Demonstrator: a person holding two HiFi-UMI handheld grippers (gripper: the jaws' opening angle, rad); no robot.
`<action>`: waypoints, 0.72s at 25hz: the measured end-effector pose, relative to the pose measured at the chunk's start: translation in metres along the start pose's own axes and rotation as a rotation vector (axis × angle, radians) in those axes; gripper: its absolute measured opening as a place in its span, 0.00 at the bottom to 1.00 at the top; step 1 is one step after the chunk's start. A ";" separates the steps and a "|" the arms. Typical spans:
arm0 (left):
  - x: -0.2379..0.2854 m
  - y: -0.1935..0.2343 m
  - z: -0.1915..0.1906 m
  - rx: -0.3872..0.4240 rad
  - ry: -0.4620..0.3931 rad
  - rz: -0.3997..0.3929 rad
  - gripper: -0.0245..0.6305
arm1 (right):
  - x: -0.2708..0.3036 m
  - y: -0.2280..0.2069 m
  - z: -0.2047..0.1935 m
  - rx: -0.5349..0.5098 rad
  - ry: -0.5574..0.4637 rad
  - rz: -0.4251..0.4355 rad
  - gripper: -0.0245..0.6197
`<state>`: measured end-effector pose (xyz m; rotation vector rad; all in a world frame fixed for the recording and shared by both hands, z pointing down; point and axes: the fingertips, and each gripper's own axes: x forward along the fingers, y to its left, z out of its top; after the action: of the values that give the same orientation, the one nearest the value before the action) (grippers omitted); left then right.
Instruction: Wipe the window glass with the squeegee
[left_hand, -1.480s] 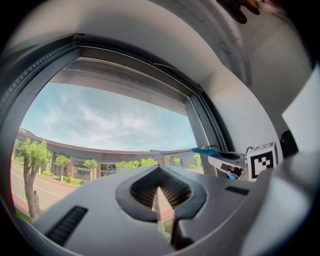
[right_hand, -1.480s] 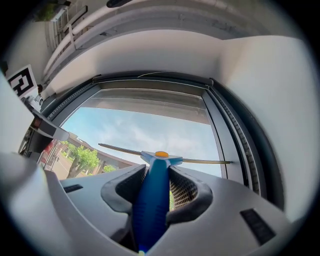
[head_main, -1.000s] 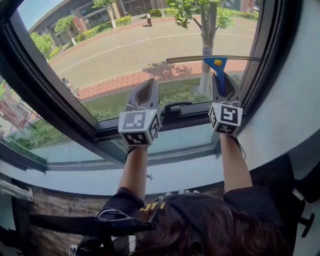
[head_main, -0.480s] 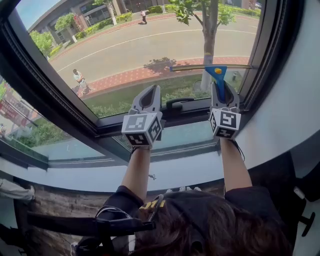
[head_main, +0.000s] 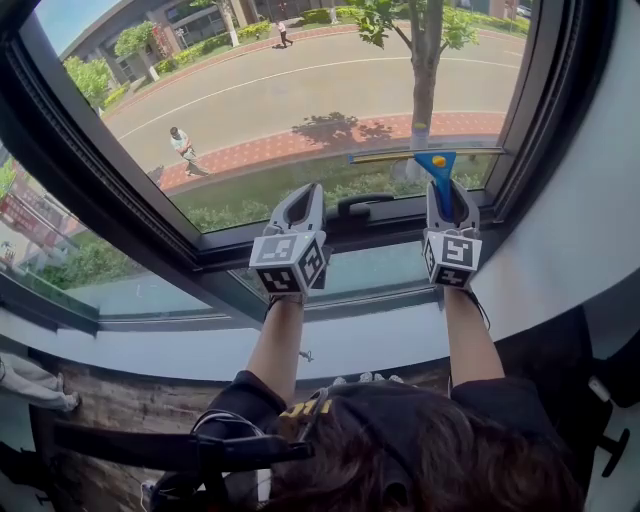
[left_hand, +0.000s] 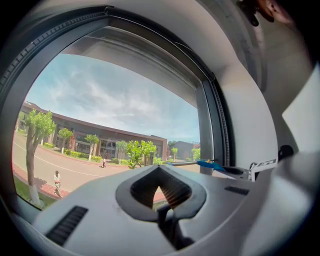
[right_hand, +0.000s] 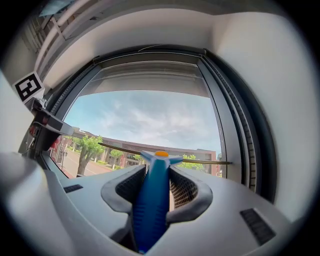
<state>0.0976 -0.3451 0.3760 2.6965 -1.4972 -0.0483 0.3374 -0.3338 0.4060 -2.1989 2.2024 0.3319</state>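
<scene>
The right gripper is clenched on the blue handle of the squeegee. The squeegee's blade lies across the window glass just ahead of it, low by the frame. Level to its left, the left gripper is closed on nothing.

The window glass sits in a dark frame. The squeegee lies with its blade flat against the glass near the lower right corner. The blade is horizontal, and its right end is close to the frame's right upright. A black handle is mounted on the frame's bottom rail. A pale sill runs below the frame.
</scene>
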 end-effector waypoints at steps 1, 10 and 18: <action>0.000 0.000 -0.001 -0.002 0.003 -0.001 0.04 | -0.001 0.001 -0.003 0.002 0.005 0.001 0.26; -0.001 -0.005 -0.021 -0.019 0.039 -0.014 0.04 | -0.007 0.005 -0.038 -0.044 0.087 0.026 0.26; -0.002 -0.004 -0.027 -0.022 0.057 -0.004 0.04 | -0.011 0.007 -0.055 -0.007 0.126 0.028 0.26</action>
<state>0.1010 -0.3404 0.4025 2.6607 -1.4665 0.0112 0.3385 -0.3321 0.4626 -2.2538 2.2997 0.2078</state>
